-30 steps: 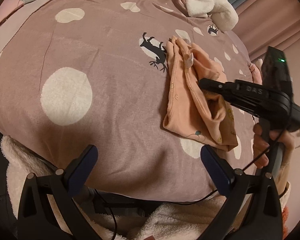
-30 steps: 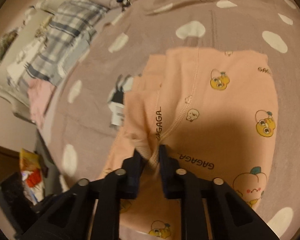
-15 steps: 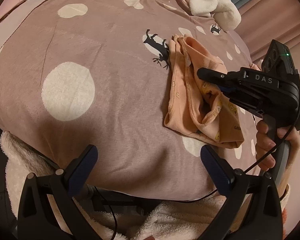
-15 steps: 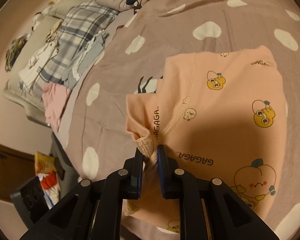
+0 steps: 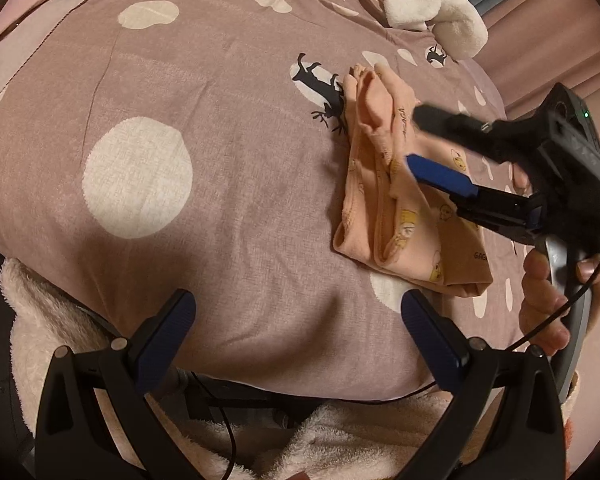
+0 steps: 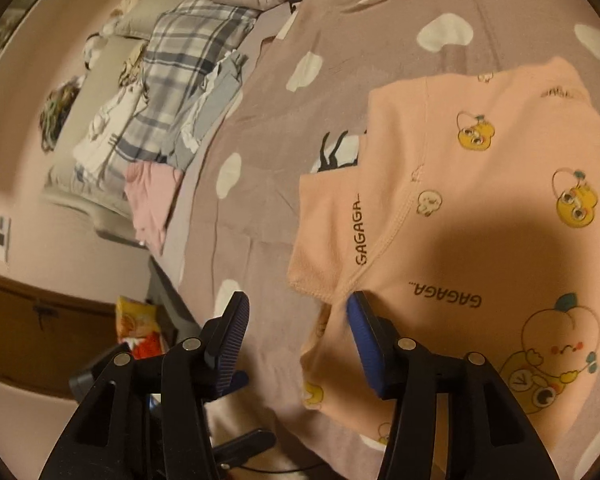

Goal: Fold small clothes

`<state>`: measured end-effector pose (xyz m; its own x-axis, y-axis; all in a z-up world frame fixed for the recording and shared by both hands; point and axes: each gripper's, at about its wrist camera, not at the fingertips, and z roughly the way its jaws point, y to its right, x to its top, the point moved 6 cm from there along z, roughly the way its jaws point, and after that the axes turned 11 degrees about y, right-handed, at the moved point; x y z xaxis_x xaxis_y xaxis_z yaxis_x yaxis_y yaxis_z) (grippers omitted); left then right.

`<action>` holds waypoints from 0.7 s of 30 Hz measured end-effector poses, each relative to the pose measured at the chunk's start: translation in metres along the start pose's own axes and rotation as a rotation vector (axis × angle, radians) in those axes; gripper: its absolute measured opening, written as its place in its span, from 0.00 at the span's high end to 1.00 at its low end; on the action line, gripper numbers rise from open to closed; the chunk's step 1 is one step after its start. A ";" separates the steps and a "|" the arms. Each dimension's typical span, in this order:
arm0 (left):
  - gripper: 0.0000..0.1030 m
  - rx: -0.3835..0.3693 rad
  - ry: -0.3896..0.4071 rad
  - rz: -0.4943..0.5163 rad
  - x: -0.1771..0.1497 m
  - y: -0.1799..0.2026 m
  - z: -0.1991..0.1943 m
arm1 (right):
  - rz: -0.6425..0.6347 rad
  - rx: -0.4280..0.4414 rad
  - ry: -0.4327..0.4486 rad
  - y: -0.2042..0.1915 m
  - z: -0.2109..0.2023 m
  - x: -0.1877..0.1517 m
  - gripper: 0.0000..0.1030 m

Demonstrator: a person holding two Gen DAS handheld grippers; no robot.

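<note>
A small peach garment (image 5: 384, 184) with cartoon prints lies folded on the mauve polka-dot bedspread (image 5: 180, 80). In the right wrist view the garment (image 6: 460, 208) fills the right half, its folded edge just ahead of the fingers. My right gripper (image 6: 296, 320) is open and empty, hovering at that edge; it also shows in the left wrist view (image 5: 414, 136) above the garment. My left gripper (image 5: 296, 320) is open and empty, low over the bedspread's near edge, left of the garment.
A white fluffy blanket (image 5: 428, 4) lies at the far end of the bed. Plaid and pink clothes (image 6: 172, 92) are piled along the bed's far left side. A fleece cover (image 5: 340, 432) hangs below the near edge. Snack packets (image 6: 140, 332) sit on the floor.
My right gripper was shut on the garment's folded edge and carried it across; now its jaws have opened and the fabric lies released on the bed. The left gripper stayed put.
</note>
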<state>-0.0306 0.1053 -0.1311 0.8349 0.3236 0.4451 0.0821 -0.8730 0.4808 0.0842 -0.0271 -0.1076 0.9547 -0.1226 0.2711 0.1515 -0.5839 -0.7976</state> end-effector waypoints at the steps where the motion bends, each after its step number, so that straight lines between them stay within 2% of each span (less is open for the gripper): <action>1: 0.00 0.002 0.001 0.004 0.000 0.000 0.000 | 0.029 0.058 -0.008 -0.001 -0.001 0.000 0.48; 2: 0.00 0.007 0.002 0.007 0.000 0.000 0.000 | 0.066 0.122 -0.024 -0.002 0.000 0.000 0.48; 3: 0.00 0.009 0.001 0.007 0.001 -0.001 0.000 | 0.086 0.150 -0.037 -0.003 0.000 -0.001 0.48; 4: 0.00 0.009 0.001 0.005 0.001 -0.001 0.001 | 0.091 0.148 -0.050 -0.002 0.002 -0.002 0.48; 6: 0.00 0.003 -0.001 0.005 0.001 0.000 0.000 | 0.053 0.069 -0.040 -0.001 0.001 -0.002 0.47; 9: 0.00 0.008 0.003 0.021 0.003 -0.001 -0.001 | 0.027 0.061 0.014 -0.005 -0.016 0.006 0.47; 12: 0.00 0.030 0.007 0.027 0.009 -0.004 0.001 | -0.047 -0.044 0.073 -0.002 -0.048 0.016 0.34; 14: 0.00 0.015 -0.007 0.012 0.016 -0.004 0.006 | -0.073 -0.083 0.107 0.002 -0.067 0.018 0.25; 18: 0.00 -0.021 0.007 0.026 0.031 0.005 0.016 | -0.069 -0.114 0.158 0.021 -0.094 0.024 0.16; 21: 0.00 -0.036 -0.006 0.056 0.036 0.015 0.031 | -0.067 -0.181 0.194 0.041 -0.107 0.024 0.09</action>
<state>0.0177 0.0926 -0.1312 0.8410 0.2725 0.4675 0.0159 -0.8760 0.4821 0.0862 -0.1396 -0.0763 0.8744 -0.2202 0.4325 0.1478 -0.7280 -0.6695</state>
